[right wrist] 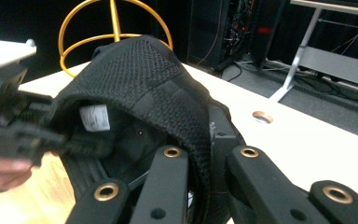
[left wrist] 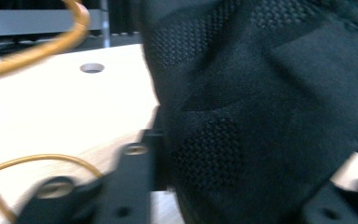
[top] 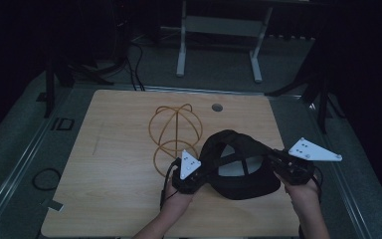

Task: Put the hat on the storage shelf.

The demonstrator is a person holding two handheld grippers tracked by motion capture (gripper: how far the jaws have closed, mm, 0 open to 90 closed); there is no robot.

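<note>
Cap (top: pixel 241 164): held up off the table (top: pixel 119 164), just right of the wire stand (top: pixel 175 137).
Left gripper (top: pixel 199 172): closed onto the cap's left edge; fabric is pinched.
Right gripper (top: pixel 273 162): clamped tight on the cap's right rim.

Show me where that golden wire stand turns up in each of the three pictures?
High view: the golden wire stand rises at the table's middle, behind the black cap.
Left gripper view: its wires curve along the left and upper left.
Right gripper view: top left, behind the cap.
Shared landmark: the round hole in the table.
</note>
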